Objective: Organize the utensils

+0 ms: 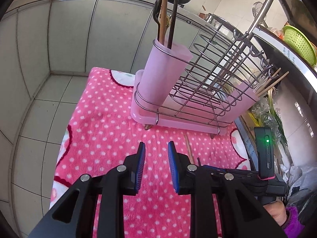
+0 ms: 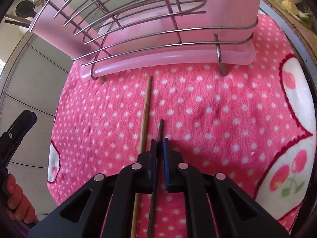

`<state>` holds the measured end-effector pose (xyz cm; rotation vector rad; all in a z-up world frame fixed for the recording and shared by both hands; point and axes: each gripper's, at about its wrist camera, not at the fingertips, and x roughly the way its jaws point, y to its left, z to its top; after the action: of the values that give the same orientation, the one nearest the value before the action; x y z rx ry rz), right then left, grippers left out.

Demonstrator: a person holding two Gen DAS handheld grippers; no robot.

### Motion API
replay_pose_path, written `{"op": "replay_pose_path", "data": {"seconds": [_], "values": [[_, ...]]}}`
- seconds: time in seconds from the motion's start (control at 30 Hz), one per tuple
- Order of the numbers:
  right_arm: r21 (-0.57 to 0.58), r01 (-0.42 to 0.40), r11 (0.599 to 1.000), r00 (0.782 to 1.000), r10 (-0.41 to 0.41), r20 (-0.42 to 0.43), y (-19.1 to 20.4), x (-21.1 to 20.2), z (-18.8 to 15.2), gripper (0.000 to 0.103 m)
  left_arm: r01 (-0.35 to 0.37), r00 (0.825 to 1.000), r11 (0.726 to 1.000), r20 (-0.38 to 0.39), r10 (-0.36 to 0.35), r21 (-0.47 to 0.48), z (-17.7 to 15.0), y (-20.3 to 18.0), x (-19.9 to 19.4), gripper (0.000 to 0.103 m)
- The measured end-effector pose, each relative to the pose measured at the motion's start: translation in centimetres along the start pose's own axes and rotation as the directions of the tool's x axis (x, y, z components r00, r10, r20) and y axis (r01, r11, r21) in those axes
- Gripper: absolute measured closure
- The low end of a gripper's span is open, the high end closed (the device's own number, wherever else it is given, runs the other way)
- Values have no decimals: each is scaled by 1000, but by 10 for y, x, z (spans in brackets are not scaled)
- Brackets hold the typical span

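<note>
Fingers of the right gripper (image 2: 160, 148) are pinched shut on a dark chopstick (image 2: 160, 128), whose tip pokes out ahead of them towards the drying rack (image 2: 158, 33) while its length runs back beneath the gripper body. Just left of it, a pale bamboo chopstick (image 2: 146, 107) lies flat on the pink polka-dot blanket (image 2: 218, 109) that covers the surface, its far end stopping short of the rack's base. The left gripper (image 1: 156, 158) hangs over the same blanket on the near side of the rack, its fingers apart with nothing between them.

Both sticks look light, thin and stiff, so weight should be no trouble; the likelier problem is rolling or swivelling in the grip, since the stick is narrow and the hold seems to sit near one end. A grip closer to the middle would probably steady it. The plush blanket gives under pressure, so the pale stick may sink a little into the pile, and it is best taken across its width.

Further off, the rack stands on the blanket with a pink tray under its wire frame. At the rack's left end, a pink utensil cup (image 1: 164, 69) already holds a wooden handle and a dark stick upright. At its right end, a second holder (image 1: 245, 97) has pale chopsticks sticking out. The cup on the left looks the natural home for the dark chopstick.
</note>
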<state>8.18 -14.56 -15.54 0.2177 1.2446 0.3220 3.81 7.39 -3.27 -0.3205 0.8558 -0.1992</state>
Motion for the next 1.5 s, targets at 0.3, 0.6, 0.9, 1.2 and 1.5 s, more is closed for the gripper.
{"op": "replay_pose_path", "data": {"seconds": [0.3,0.6,0.9,1.2,1.5], "values": [[55,-3,998,997,-1,72,-35,-30,-1,98,50,992,998,-117,-54,-31,0,-14,30,81],[134,2,991,994,-17,109,-78,-45,-2,98,67,946,995,-321,-40,72,9,-70,101,81],[157,-39,987,994,22,109,-90,-41,-6,98,-31,897,993,-435,79,115,10,-91,160,81],[152,-51,987,993,33,116,-89,-40,-5,98,-97,896,970,-405,183,225,8,-110,176,95],[155,-76,985,986,52,156,-92,-54,-9,98,-10,942,987,-331,64,162,11,-110,138,97]]}}
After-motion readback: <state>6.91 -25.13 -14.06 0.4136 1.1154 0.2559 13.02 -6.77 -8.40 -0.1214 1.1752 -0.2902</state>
